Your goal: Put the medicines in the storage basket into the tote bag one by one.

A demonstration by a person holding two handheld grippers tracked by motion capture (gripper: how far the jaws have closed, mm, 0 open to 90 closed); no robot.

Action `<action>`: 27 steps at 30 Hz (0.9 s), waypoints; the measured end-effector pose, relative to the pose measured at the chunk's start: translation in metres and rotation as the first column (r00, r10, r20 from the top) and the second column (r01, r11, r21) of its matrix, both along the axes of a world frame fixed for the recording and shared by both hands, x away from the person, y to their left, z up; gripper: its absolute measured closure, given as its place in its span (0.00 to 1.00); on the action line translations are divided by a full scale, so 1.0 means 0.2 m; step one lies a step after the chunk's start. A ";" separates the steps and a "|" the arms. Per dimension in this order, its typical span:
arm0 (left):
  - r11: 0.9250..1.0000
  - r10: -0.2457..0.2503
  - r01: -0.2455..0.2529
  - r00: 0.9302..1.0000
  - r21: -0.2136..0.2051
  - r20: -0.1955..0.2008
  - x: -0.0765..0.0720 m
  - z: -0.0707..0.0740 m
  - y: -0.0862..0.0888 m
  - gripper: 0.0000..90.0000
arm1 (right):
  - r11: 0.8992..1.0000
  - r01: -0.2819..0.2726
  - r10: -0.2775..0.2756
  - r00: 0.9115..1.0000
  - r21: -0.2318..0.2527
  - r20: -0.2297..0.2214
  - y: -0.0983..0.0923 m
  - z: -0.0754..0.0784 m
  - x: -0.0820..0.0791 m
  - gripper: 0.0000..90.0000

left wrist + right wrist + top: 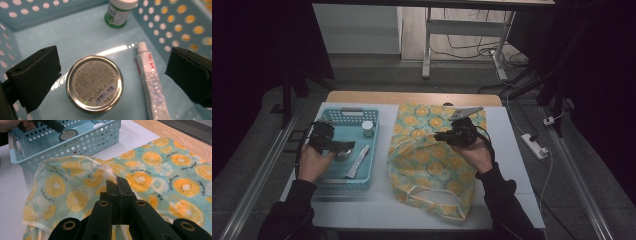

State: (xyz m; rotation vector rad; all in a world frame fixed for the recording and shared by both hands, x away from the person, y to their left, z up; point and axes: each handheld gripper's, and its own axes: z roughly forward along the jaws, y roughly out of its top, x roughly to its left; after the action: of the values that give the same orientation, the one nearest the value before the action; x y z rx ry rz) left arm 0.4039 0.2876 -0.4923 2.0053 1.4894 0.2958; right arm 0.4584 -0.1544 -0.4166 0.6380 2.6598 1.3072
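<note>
A light blue plastic basket stands at the left of the table. In it lie a round tin with a printed metal lid, a white tube and a small white-capped bottle. My left gripper hangs open inside the basket, its jaws on either side of the tin and tube, touching neither. A teal bag printed with orange slices lies flat in the middle. My right gripper is shut on the bag's upper layer near its opening, holding it slightly raised.
The basket sits just left of the bag. White table surface borders the bag on the right, and a wooden strip runs along the far edge. Cables and a power strip lie on the floor to the right.
</note>
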 end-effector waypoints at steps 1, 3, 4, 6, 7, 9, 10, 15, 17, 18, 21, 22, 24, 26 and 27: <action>1.000 0.001 -0.001 1.000 0.000 -0.010 0.01 -0.01 0.00 0.00 | 1.000 -0.001 0.001 1.000 0.000 0.000 0.00 0.00 0.00 1.00; 1.000 0.004 -0.003 0.999 0.008 -0.032 0.03 -0.02 0.00 0.00 | 1.000 -0.002 0.002 1.000 0.000 0.000 0.00 0.00 0.00 1.00; 1.000 0.003 -0.002 0.999 0.014 -0.042 0.04 -0.03 0.00 0.00 | 1.000 -0.002 0.002 1.000 -0.001 -0.002 0.00 0.00 0.00 1.00; 1.000 -0.008 0.010 0.998 0.021 -0.068 0.05 -0.05 0.00 0.00 | 1.000 -0.003 0.003 1.000 -0.001 -0.001 0.00 0.00 0.00 1.00; 1.000 -0.009 0.011 0.997 0.024 -0.082 0.06 -0.06 -0.01 0.00 | 1.000 -0.004 0.003 1.000 -0.001 -0.001 0.00 0.00 0.00 1.00; 0.999 -0.007 0.011 0.994 0.038 -0.108 0.06 -0.08 -0.01 0.00 | 1.000 -0.003 0.003 1.000 0.000 0.000 0.00 0.00 0.00 1.00; 0.999 -0.004 0.010 0.993 0.046 -0.121 0.07 -0.09 -0.01 0.00 | 1.000 -0.004 0.004 1.000 -0.001 0.000 0.00 0.00 0.00 1.00; 0.994 0.012 0.009 0.984 0.113 -0.177 0.08 -0.12 -0.03 0.00 | 1.000 -0.005 0.005 1.000 -0.001 -0.001 0.00 0.00 0.00 1.00; 0.991 0.024 0.002 0.981 0.132 -0.194 0.09 -0.12 -0.04 0.00 | 1.000 -0.005 0.005 1.000 -0.001 0.000 0.00 0.00 0.00 1.00; 0.991 0.030 -0.003 0.978 0.131 -0.204 0.09 -0.12 -0.04 0.00 | 1.000 -0.004 0.004 1.000 0.001 0.000 0.00 0.00 0.00 1.00; 0.991 0.043 -0.014 0.975 0.133 -0.218 0.09 -0.12 -0.04 0.03 | 1.000 -0.004 0.004 1.000 0.001 -0.001 0.00 0.00 0.00 1.00; 0.990 0.049 -0.017 0.974 0.141 -0.222 0.09 -0.12 -0.04 0.05 | 1.000 -0.004 0.004 1.000 0.000 -0.001 0.00 0.00 0.00 1.00; 0.986 0.061 -0.022 0.970 0.162 -0.235 0.10 -0.13 -0.05 0.09 | 1.000 -0.003 0.003 1.000 0.001 -0.002 0.00 0.00 0.00 1.00; 0.985 0.065 -0.023 0.966 0.170 -0.249 0.10 -0.13 -0.05 0.14 | 1.000 -0.003 0.003 1.000 0.000 -0.002 0.00 0.00 0.00 1.00; 0.984 0.072 -0.028 0.965 0.174 -0.253 0.09 -0.13 -0.05 0.17 | 1.000 -0.003 0.003 1.000 0.000 -0.002 0.00 0.00 0.00 1.00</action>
State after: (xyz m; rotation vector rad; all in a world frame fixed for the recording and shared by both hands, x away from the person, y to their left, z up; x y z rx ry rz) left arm 0.4227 0.2786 -0.5180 2.2108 1.7284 0.1912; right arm 0.4582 -0.1553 -0.4165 0.6363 2.6633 1.3074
